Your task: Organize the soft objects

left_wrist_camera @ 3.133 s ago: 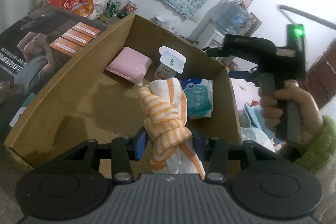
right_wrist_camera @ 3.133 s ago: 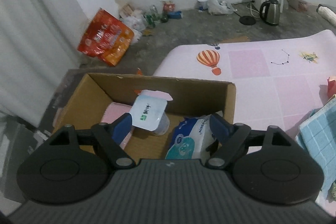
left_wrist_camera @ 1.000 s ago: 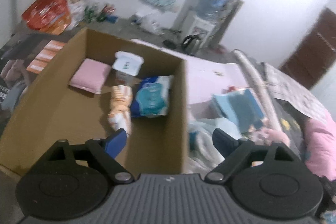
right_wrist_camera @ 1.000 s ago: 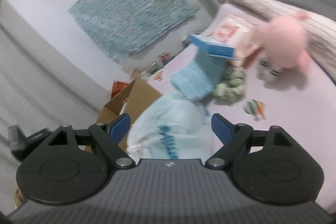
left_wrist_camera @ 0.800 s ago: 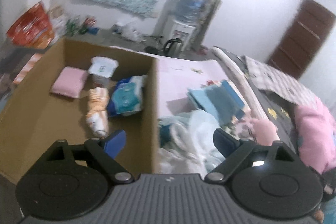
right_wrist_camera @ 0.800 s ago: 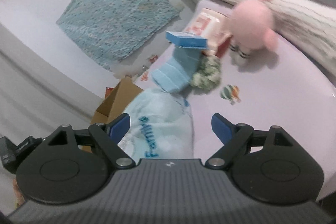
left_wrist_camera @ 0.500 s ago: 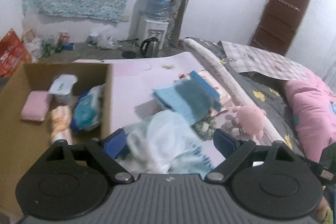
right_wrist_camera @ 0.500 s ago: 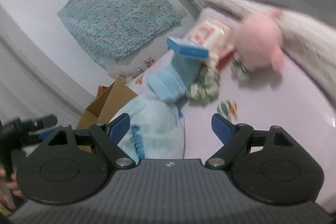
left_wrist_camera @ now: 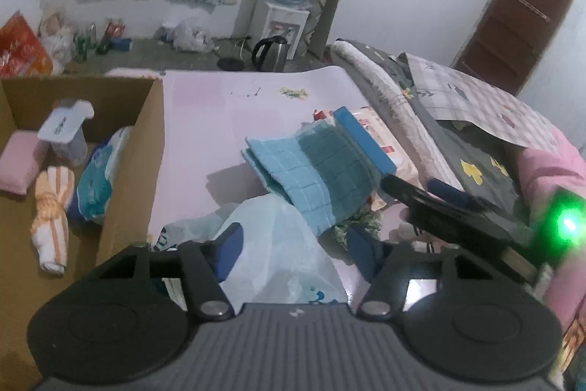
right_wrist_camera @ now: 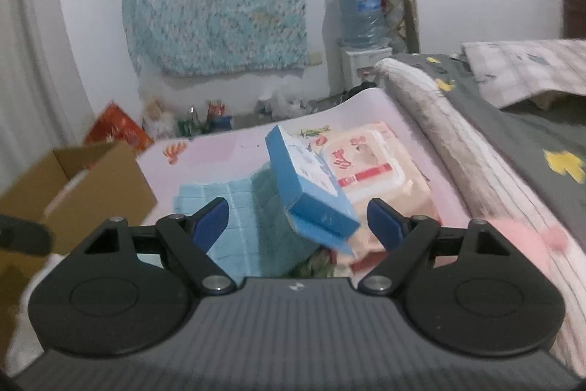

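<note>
We bring our left gripper (left_wrist_camera: 293, 244), jaws just closing around but not yet pinching the pale plastic bag (left_wrist_camera: 278, 244) right of the cardboard box (left_wrist_camera: 146, 149), while our right gripper (right_wrist_camera: 298, 220) straddles the blue box (right_wrist_camera: 311, 193) unclamped.

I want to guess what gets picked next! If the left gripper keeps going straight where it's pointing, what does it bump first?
Probably the pale blue plastic bag: it already lies between the left gripper pads. Depth is unclear.
</note>
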Demonstrator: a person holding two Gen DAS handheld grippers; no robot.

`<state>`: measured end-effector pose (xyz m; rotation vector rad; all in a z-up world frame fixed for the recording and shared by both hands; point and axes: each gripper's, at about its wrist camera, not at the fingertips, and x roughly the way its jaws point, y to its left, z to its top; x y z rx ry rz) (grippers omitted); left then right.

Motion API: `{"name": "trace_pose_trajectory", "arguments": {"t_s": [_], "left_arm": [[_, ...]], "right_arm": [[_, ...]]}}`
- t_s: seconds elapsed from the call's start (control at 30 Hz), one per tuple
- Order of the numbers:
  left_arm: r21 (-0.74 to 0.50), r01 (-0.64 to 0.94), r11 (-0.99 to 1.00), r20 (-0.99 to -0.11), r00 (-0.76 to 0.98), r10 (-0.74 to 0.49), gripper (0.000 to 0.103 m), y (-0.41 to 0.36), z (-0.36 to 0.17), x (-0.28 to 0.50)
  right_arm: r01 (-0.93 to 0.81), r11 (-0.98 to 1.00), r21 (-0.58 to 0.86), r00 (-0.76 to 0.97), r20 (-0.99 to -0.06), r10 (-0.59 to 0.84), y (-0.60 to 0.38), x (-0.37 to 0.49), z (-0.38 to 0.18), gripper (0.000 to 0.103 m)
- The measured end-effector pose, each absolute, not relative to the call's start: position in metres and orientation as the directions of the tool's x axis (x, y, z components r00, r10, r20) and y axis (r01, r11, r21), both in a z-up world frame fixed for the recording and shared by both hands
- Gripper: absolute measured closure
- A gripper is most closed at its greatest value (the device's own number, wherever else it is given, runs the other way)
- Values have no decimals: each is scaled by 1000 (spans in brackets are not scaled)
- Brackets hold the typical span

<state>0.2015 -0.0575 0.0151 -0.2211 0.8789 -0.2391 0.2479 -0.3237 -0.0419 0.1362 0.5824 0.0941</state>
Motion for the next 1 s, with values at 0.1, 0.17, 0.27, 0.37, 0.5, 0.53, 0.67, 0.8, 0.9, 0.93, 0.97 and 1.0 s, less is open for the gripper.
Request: {"name": "trace_pose_trajectory", "arguments": {"t_s": [0.1,0.17,0.27,0.37,0.5,0.53,0.67,0.8,0.9,0.93,0.97,1.0], "left_arm": [[-317,93,944,-735,605,-306,49,-50,11,203],[-329,81,941,-737,601,-310,51,-45,10,203],[-351,69,934,-733,600,-320,51,-41,10,200],[-373,66,925,-725,602,-335,51,-36,12,195],[-420,79,904,-708,595,-381,51,-30,16,187],[-436,84,896,-702,592,-397,51,-30,18,184],[-498,117,859,-670,576,-468,50,-28,25,169],[-542,160,825,-635,564,-527,33,-27,30,151],[-563,187,805,-611,562,-558,31,-24,31,136],[-564,189,804,-608,564,-559,31,-24,31,132],[-561,191,805,-606,568,-557,31,-23,29,128],[-557,196,807,-603,572,-555,31,-23,27,124]], "right_arm": [[-75,992,99,809,-575,119,-317,279,-55,47],[-73,996,47,800,-594,87,-313,293,-63,61],[-60,998,2,821,-569,51,-311,293,-65,73],[-41,999,33,836,-546,53,-318,284,-60,79],[-47,997,67,860,-505,75,-325,248,-43,83],[-58,995,81,863,-497,90,-324,236,-37,83],[-132,983,131,868,-463,178,-313,185,-15,83],[-255,962,95,845,-463,269,-279,137,0,83],[-341,940,11,824,-478,304,-244,108,1,83],[-363,931,-26,822,-480,307,-233,98,1,83],[-374,925,-69,826,-479,298,-222,88,-1,82],[-379,919,-110,831,-477,286,-211,79,-3,82]]}}
